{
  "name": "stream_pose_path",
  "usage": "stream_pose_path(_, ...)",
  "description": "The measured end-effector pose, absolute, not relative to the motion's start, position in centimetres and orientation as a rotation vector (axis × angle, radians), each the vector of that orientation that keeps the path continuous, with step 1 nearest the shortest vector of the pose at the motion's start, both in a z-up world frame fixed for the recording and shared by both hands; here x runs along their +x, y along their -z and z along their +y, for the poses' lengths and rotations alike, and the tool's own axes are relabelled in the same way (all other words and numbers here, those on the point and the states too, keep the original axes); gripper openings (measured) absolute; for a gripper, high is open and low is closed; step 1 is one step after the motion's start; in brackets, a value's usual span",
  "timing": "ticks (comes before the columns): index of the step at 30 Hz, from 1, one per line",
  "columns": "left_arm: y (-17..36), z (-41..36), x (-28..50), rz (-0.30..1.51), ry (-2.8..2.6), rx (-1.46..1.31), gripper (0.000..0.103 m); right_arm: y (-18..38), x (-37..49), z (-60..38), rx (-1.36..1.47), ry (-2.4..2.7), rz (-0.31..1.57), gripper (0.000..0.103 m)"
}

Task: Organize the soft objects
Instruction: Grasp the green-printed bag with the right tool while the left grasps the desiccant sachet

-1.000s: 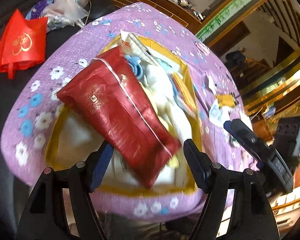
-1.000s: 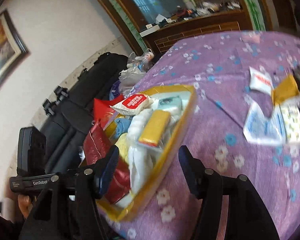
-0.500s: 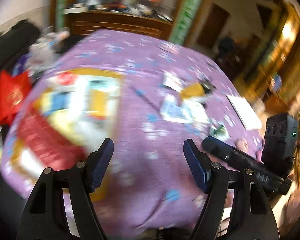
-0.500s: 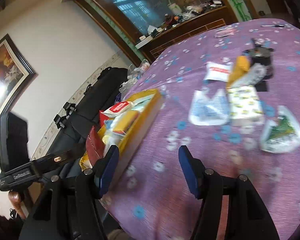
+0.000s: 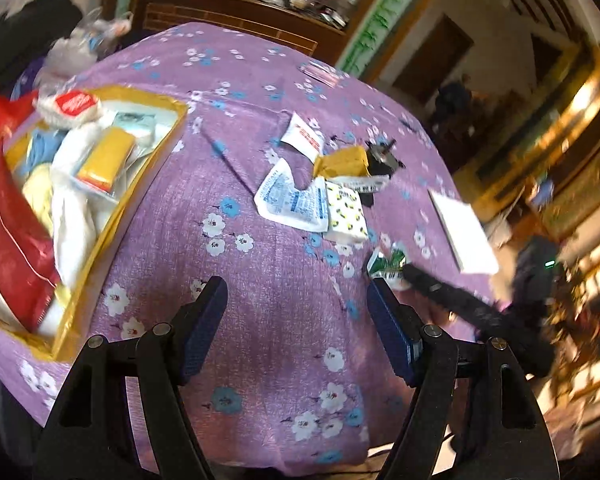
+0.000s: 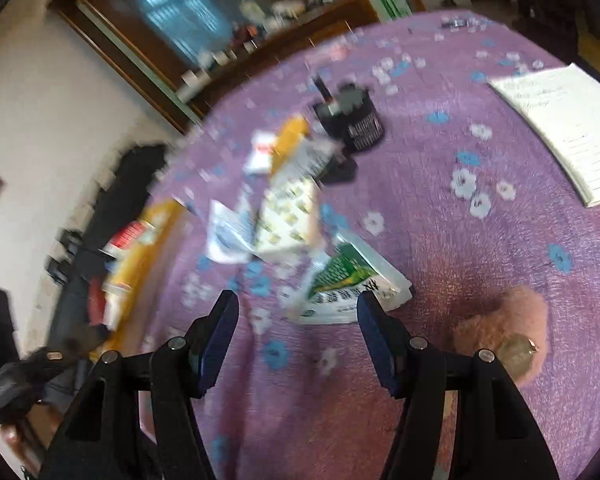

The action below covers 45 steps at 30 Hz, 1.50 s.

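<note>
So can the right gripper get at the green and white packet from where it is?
Probably yes. The right gripper is open and empty, and the green and white packet lies flat on the purple tablecloth just ahead of its fingertips, with nothing between them. Only the spotted tissue pack lies close behind it.

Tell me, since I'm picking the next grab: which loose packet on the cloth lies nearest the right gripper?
The green-and-white packet, just ahead of the open right gripper; the yellow-patterned packet and blue-printed packet lie farther off.

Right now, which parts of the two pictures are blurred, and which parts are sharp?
Left wrist view: the left gripper is sharp, the yellow tray fairly clear, the right edge smeared. Right wrist view: the right gripper is sharp, the packets and background blurred, the notepad clearer.
</note>
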<state>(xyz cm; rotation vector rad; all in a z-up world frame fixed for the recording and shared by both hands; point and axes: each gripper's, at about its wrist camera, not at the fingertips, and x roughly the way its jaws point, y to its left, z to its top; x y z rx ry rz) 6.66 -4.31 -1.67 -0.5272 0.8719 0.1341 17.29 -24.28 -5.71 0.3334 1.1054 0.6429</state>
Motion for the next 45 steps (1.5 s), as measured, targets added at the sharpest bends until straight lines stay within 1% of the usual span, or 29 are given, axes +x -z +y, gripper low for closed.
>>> stream_pose_path(2,1.5,-4.0,6.9,0.857,-0.124,-0.525,0.072,6.6,17.5,-24.1,0.366,-0.613,1.145,0.062)
stream_pose_path(6,1.0,-3.2,8.3,0.872,-0.086,-0.46,0.072,6.8,17.5,-24.5,0.418,-0.515,1.125,0.062)
stream_pose_path(12,1.5,-2.6,14.0,0.909,0.022,-0.329,0.072,8.4,18.6,-24.7,0.569,-0.422,1.153,0.062)
stream_pose_path(15,3.0,-2.4,18.9,0.958,0.072,-0.318,0.072,8.5,18.6,-25.2,0.604,-0.36,1.134,0.057)
stream_pose_path(17,4.5,-2.0,21.9,0.984,0.049,-0.318,0.072,8.2,18.4,-25.1,0.578,-0.319,1.127,0.043)
stream_pose_path(21,8.3,-0.3,25.6,1.092,0.055,-0.405,0.072,7.9,17.8,-24.4,0.509,-0.288,1.12,0.037)
stream_pose_path(23,9.6,0.6,24.9,1.129,0.057,-0.496,0.072,7.4,17.4,-23.8,0.473,-0.298,1.11,0.031)
stream_pose_path(27,9.8,0.4,20.3,1.126,0.212,-0.637,0.072,6.7,16.2,-22.6,0.382,-0.355,1.059,0.029)
stream_pose_path(29,9.6,-0.4,18.2,1.138,0.3,-0.672,0.072,7.2,15.7,-22.7,0.42,-0.419,1.03,0.029)
stream_pose_path(32,8.3,-0.9,16.0,1.121,0.297,-0.618,0.072,8.0,15.6,-23.1,0.452,-0.421,0.999,0.028)
stream_pose_path(36,5.6,-0.3,16.2,1.015,0.11,-0.434,0.072,7.8,15.2,-23.4,0.438,-0.413,0.963,0.029)
stream_pose_path(38,5.9,-0.5,17.8,1.027,0.022,-0.354,0.072,7.8,15.2,-23.0,0.434,-0.415,0.967,0.029)
stream_pose_path(40,7.2,-0.8,19.6,1.054,0.046,-0.354,0.072,7.7,15.1,-22.8,0.424,-0.414,0.963,0.029)
stream_pose_path(41,7.8,-1.0,20.1,1.071,0.065,-0.357,0.07,7.8,15.0,-22.7,0.418,-0.418,0.963,0.029)
stream_pose_path(42,8.6,-1.2,20.8,1.098,0.07,-0.352,0.065,7.8,14.9,-22.6,0.411,-0.422,0.964,0.029)
stream_pose_path(43,9.3,-1.2,21.3,1.125,0.044,-0.337,0.047,7.8,15.0,-22.4,0.405,-0.421,0.968,0.029)
stream_pose_path(44,9.6,-1.4,21.4,1.134,0.011,-0.303,0.042,7.9,15.1,-22.3,0.402,-0.422,0.977,0.029)
stream_pose_path(45,9.3,-1.4,21.2,1.12,-0.001,-0.286,0.041,8.0,15.2,-22.3,0.403,-0.428,0.98,0.029)
